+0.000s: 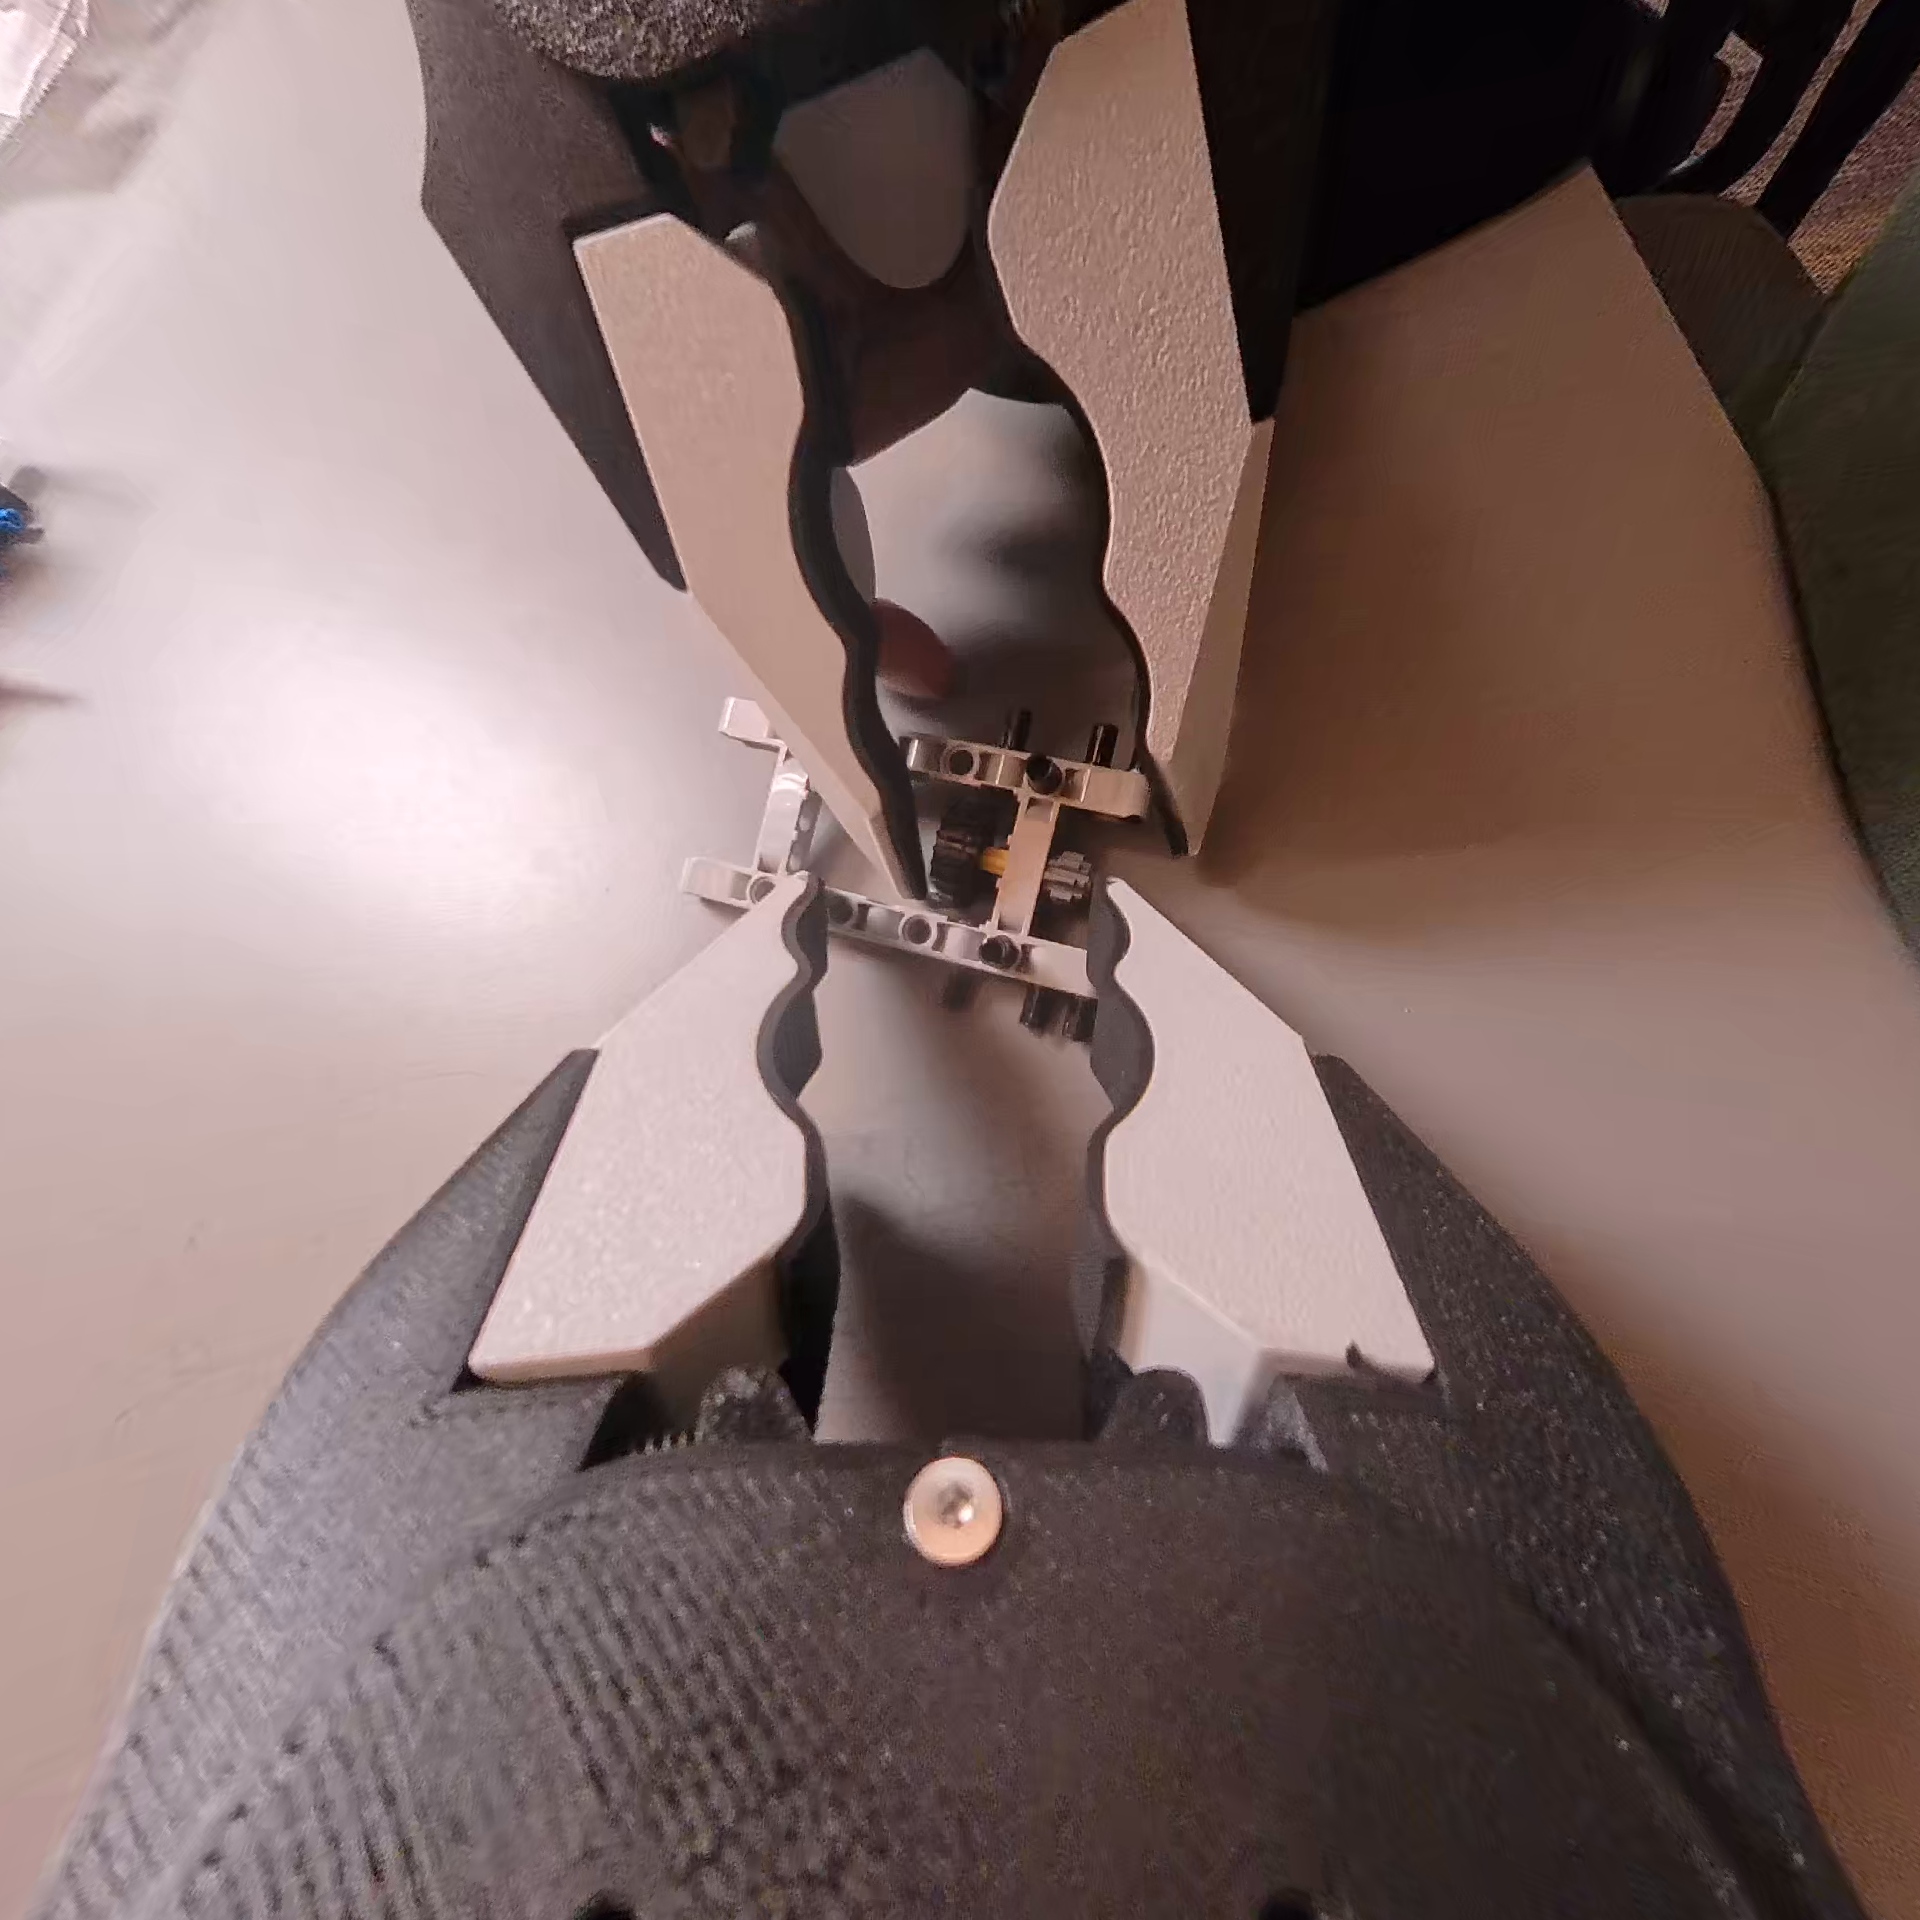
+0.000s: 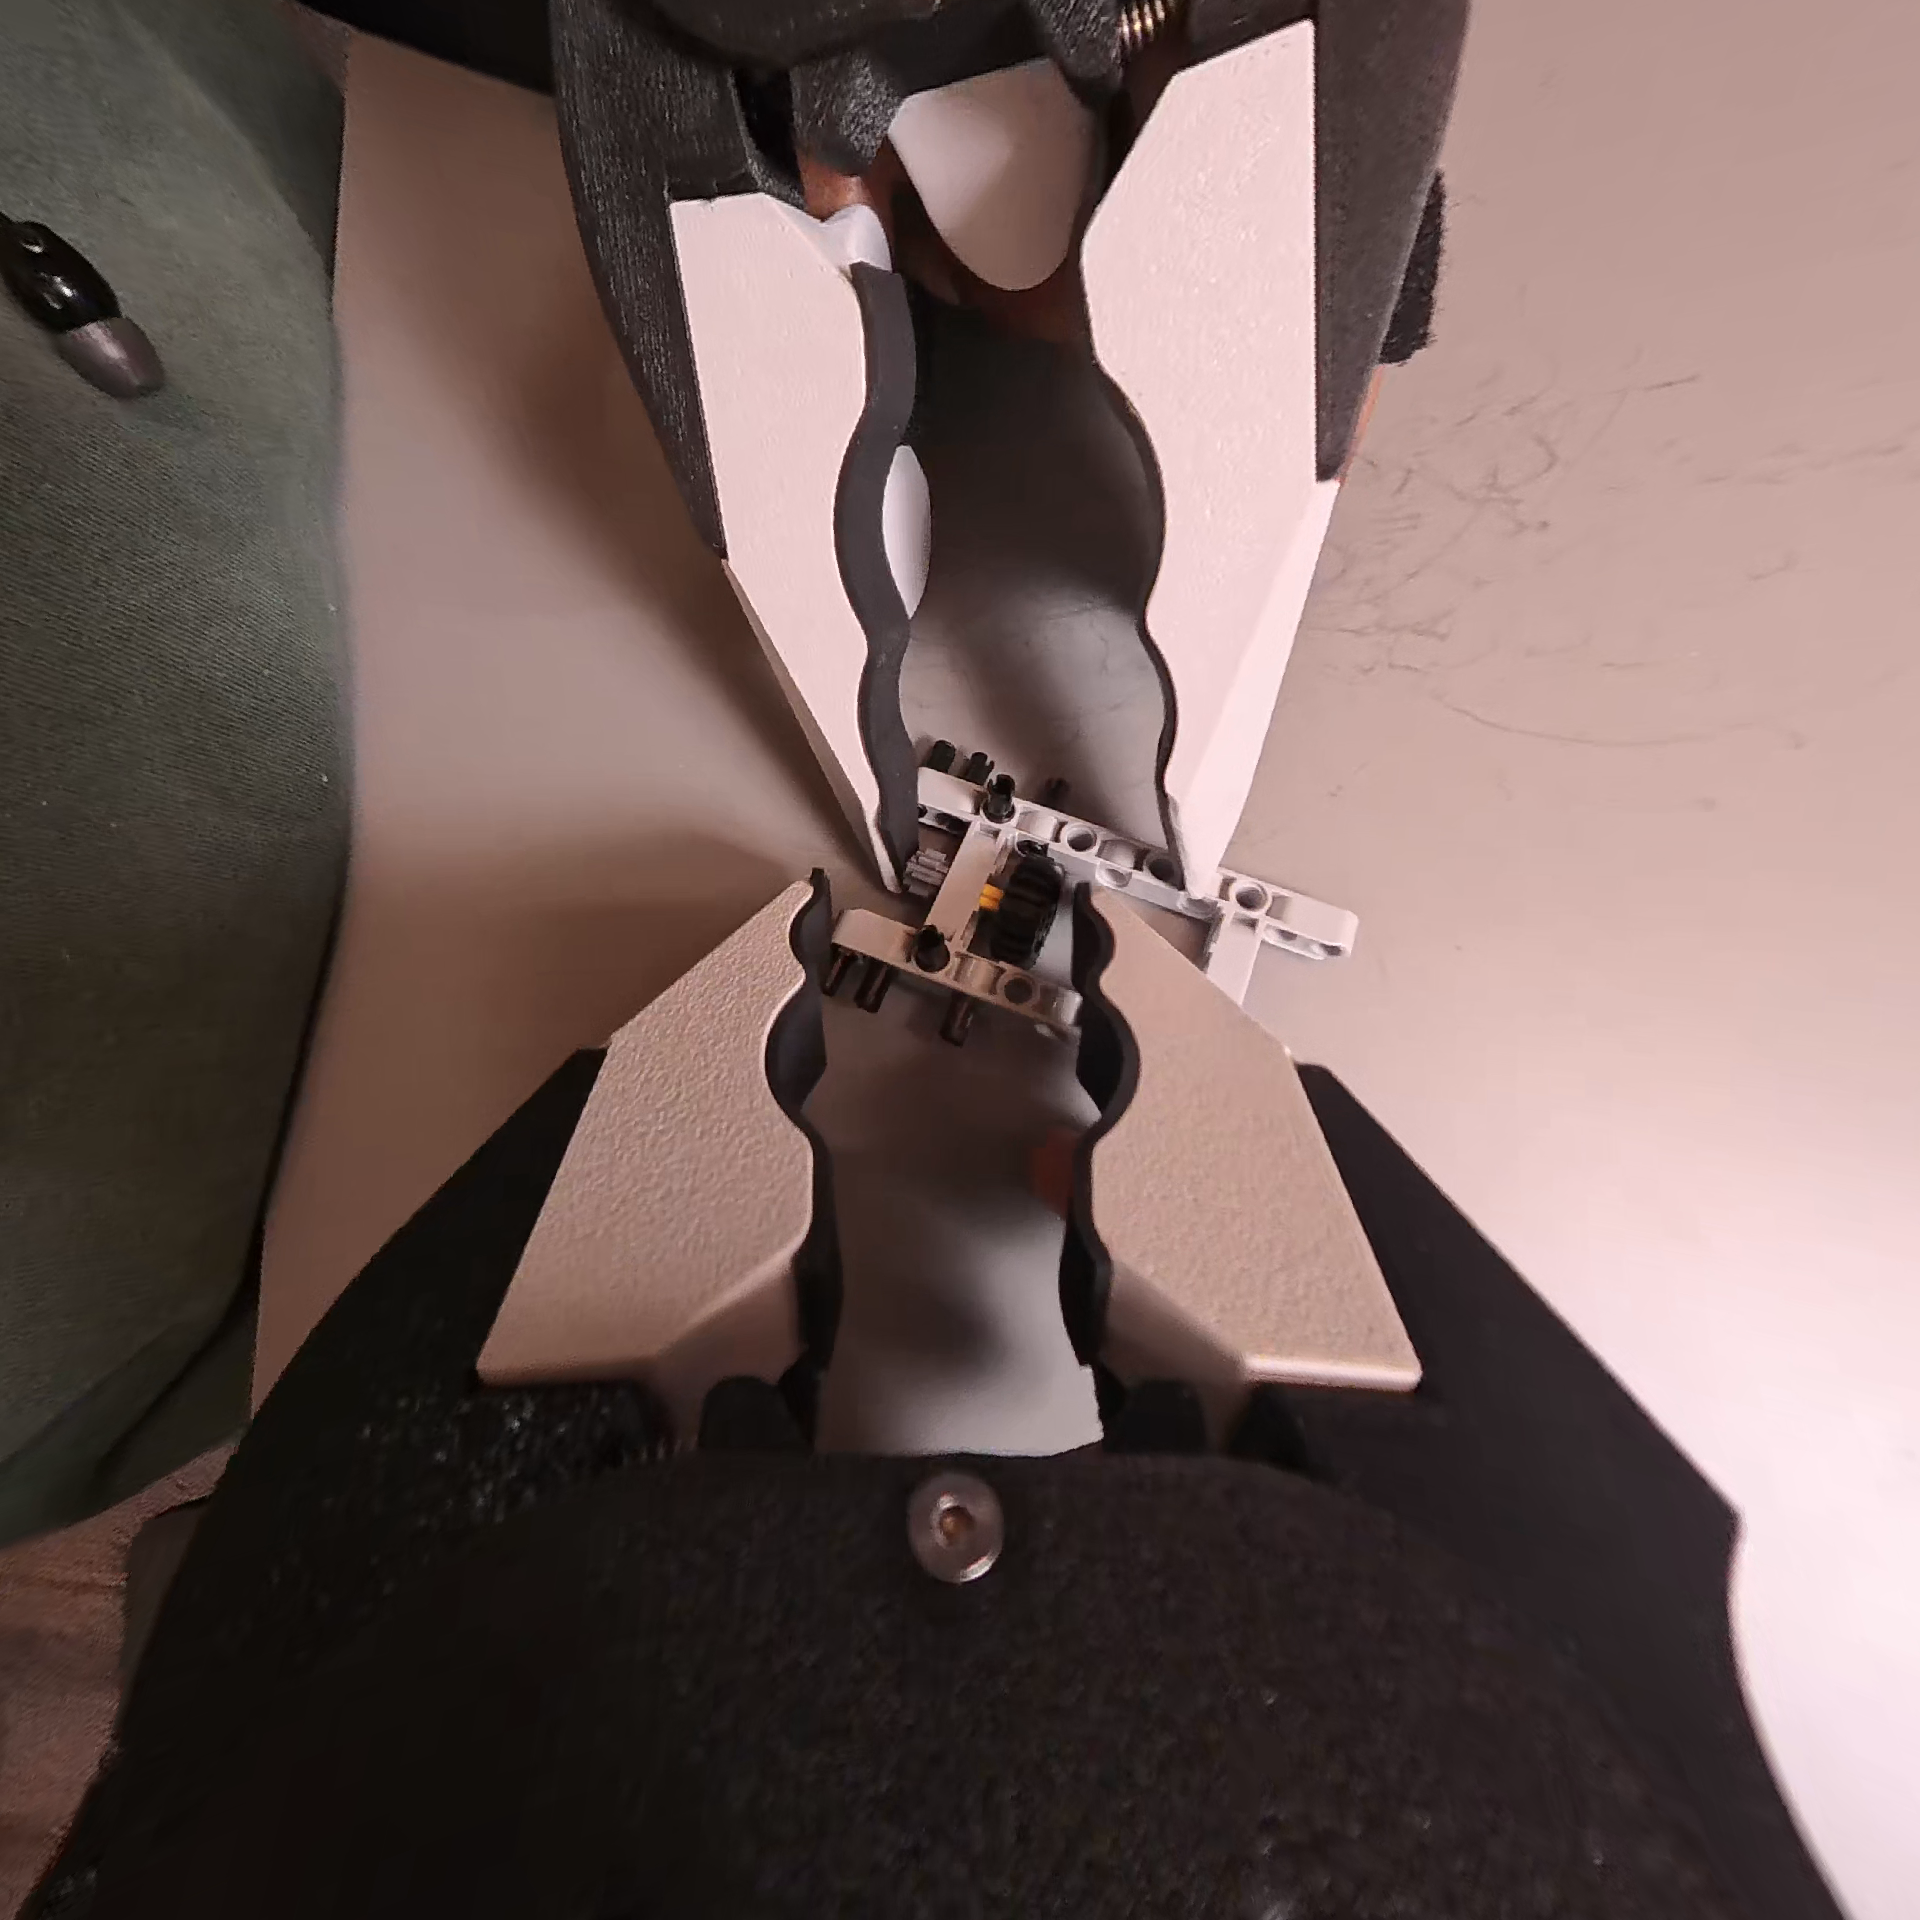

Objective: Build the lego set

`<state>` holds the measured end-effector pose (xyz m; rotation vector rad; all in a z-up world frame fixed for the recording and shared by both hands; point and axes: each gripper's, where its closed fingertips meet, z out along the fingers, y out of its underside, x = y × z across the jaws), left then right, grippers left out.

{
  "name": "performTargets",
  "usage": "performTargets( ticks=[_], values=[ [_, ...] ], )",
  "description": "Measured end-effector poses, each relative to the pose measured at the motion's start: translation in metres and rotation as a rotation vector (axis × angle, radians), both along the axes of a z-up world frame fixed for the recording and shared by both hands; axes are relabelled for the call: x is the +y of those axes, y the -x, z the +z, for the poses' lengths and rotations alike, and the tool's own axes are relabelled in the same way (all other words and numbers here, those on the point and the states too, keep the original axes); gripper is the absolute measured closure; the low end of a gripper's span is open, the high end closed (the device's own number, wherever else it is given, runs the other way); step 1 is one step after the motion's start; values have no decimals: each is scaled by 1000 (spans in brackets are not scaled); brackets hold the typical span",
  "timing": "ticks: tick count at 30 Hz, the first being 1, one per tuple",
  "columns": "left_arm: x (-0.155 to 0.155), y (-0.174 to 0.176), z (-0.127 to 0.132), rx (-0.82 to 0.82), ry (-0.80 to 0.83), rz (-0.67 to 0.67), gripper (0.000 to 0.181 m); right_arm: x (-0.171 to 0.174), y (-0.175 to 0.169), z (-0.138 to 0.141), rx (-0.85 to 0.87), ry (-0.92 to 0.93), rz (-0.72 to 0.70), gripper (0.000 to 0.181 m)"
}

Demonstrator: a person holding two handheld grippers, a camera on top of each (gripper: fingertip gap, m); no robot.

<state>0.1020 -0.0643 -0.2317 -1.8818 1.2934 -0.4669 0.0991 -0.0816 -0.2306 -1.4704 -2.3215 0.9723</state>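
Note:
A grey Lego Technic frame with black pins, a black gear and a yellow bit sits just above the beige table, between two grippers that face each other. My left gripper reaches in from below, its pads closed against the frame's near beam; part of that beam runs past the left finger. My right gripper comes from the top and clamps the far beam end to end. In the right wrist view, the right gripper holds the short beam of the frame, and the left gripper comes from above.
Small blue and black Lego parts lie at the table's left edge. A green cloth with a black cord end borders the table; it also shows in the left wrist view. A clear bag lies far left. Left and right tips are no more than a few centimetres apart.

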Motion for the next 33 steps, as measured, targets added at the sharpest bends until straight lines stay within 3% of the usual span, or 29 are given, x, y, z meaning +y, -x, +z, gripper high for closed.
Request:
performTargets(
  ticks=[19, 33],
  values=[
    [2, 0, 0, -1, 6, 15, 133, 0, -11, 9, -27, -40, -43, 137],
    [1, -2, 0, -2, 9, 26, 133, -3, -12, 11, -43, 56, -60, 142]
  ],
)
